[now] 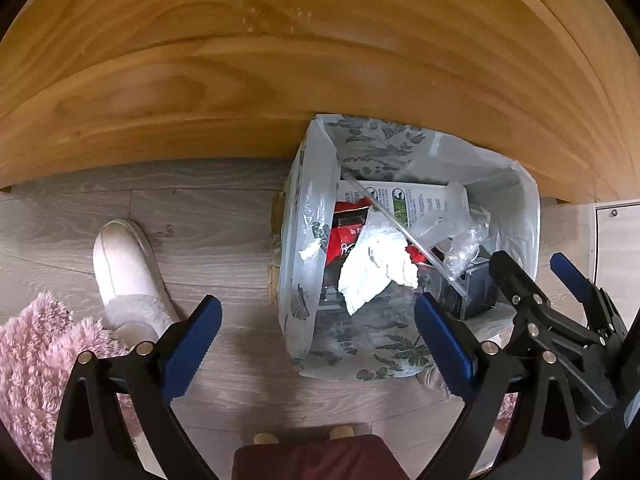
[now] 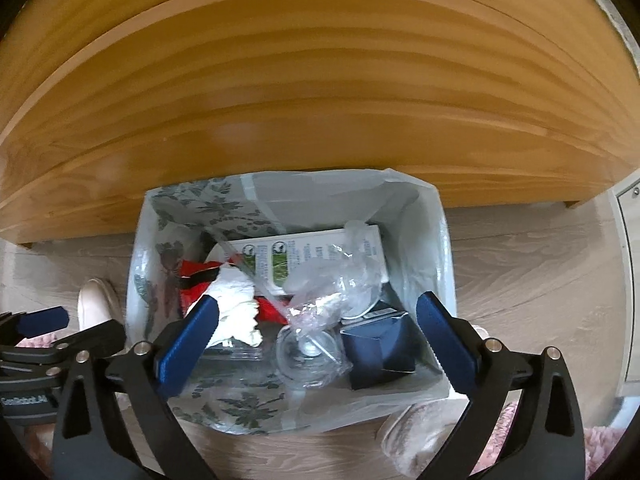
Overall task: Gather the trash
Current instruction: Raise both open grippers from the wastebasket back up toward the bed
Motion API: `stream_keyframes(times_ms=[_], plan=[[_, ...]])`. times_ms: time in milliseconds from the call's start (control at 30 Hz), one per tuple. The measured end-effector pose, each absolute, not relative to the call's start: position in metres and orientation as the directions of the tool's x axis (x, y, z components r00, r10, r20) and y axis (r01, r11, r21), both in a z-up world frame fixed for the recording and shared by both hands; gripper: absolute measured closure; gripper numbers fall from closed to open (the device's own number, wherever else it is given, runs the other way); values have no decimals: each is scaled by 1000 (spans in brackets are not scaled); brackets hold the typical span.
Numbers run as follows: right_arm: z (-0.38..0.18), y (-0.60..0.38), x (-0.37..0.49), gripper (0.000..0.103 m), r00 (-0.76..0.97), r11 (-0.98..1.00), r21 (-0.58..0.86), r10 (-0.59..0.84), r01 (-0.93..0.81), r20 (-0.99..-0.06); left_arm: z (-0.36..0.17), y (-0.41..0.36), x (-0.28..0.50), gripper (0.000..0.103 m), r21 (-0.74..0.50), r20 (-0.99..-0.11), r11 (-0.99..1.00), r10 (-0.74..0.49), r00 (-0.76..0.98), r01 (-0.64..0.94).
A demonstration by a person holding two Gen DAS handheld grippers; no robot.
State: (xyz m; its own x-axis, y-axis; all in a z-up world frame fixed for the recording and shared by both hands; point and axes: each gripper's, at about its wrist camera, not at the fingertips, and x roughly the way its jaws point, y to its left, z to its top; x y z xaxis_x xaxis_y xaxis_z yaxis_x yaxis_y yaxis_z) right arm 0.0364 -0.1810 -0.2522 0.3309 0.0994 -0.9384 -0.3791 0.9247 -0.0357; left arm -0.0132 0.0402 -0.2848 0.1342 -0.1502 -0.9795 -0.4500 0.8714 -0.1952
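A bin lined with a leaf-print plastic bag (image 1: 308, 240) (image 2: 428, 240) stands on the floor against the wooden table. Inside lie a crumpled white tissue (image 1: 376, 268) (image 2: 240, 304), a red wrapper (image 1: 344, 228) (image 2: 192, 280), a white carton (image 2: 312, 248), a clear plastic cup (image 2: 308, 352) and a dark blue box (image 2: 376, 348). My right gripper (image 2: 318, 340) (image 1: 538, 276) hangs open over the bin's mouth, with nothing pressed between its pads. My left gripper (image 1: 320, 344) (image 2: 66, 328) is open and empty, over the bin's left near corner and the floor.
The wooden tabletop (image 1: 280, 60) overhangs the far side of the bin. A person's pale slipper (image 1: 120, 268) and pink fluffy fabric (image 1: 32, 352) are at the left, another slipper (image 2: 416, 428) at the bin's near right. A dark red stool (image 1: 312, 456) is below; a white cabinet (image 1: 616, 240) stands right.
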Motion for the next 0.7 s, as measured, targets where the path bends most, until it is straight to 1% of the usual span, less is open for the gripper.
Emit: stream_keyframes(times_ms=[700], plan=[[-258, -178, 36, 8, 336, 912, -76, 70, -403, -939, -285, 40, -14, 9, -196, -979, 870, -149, 137, -453]])
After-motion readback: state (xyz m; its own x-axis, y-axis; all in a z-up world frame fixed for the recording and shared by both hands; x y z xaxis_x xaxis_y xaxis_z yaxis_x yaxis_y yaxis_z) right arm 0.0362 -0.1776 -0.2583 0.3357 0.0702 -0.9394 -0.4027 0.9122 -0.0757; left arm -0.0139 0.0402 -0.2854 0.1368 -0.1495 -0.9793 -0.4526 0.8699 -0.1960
